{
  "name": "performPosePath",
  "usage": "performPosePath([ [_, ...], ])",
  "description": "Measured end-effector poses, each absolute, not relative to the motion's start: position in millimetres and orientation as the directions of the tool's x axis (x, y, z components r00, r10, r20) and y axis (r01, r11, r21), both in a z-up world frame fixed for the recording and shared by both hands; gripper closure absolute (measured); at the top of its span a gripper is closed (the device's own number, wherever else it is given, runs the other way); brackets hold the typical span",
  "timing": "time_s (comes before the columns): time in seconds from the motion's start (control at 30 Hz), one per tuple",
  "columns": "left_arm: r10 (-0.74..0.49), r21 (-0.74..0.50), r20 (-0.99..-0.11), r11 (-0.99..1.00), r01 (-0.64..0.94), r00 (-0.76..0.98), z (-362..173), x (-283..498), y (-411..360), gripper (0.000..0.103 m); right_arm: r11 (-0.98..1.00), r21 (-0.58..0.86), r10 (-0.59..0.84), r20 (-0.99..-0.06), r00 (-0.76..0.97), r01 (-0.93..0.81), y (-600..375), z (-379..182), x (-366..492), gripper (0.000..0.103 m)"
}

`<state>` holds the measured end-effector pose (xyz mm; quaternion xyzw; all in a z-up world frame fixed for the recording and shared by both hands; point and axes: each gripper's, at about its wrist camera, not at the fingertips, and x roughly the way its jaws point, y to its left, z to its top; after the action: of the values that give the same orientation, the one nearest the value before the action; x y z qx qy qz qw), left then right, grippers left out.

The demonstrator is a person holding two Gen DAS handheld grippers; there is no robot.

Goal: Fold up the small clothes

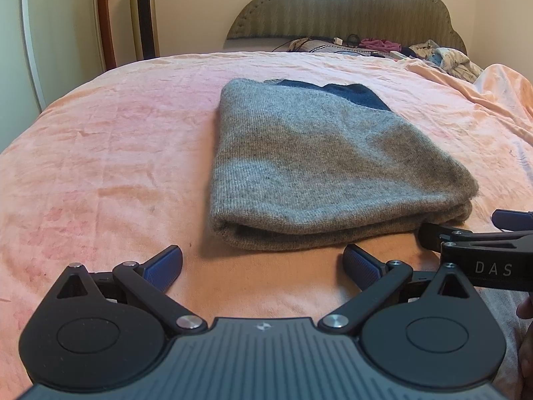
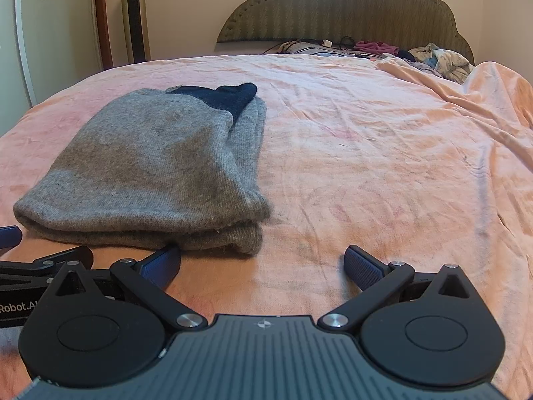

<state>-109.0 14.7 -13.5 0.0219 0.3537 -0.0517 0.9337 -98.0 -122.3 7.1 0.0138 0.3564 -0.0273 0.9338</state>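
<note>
Left wrist view first: your left gripper [image 1: 263, 263] hangs low over the pink blanket [image 1: 100, 153] with its blue pads spread wide apart and nothing between them. The folded grey knit garment [image 1: 319, 166] lies straight ahead and a little to the right of your centreline, its thick rolled edge facing you, just beyond the fingertips but not touching them. Its long axis runs away from you toward the headboard [image 1: 346, 6], with a dark blue band [image 1: 353, 95] showing at the far end. The right gripper [image 1: 466, 233] pokes in from the right edge, its tip just beside the garment's near right corner.

Right wrist view next: your right gripper [image 2: 263, 263] is also spread wide and holds nothing. From here the garment [image 2: 150, 166] sits ahead and to the left, so most of it is off your centreline; only its near right corner, where the stacked layers show, comes close to your left pad [image 2: 163, 266]. The left gripper [image 2: 46, 260] shows at the left edge, close to the near fold.

Judging from both views, the garment already looks folded over on itself. The left gripper faces it more squarely, so it is better placed for the near edge; your right reaches only the near right corner. If another fold is wanted, it probably goes across the long axis, near end toward the far blue end.
</note>
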Motion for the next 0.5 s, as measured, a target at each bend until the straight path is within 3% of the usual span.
performPosePath([
  [0.5,-0.082,0.002,-0.648,0.994,0.11,0.757,-14.0,-113.0,17.0,0.0,0.998,0.006,-0.041,-0.665,0.745,0.06,-121.6,7.2,-98.6,0.0],
])
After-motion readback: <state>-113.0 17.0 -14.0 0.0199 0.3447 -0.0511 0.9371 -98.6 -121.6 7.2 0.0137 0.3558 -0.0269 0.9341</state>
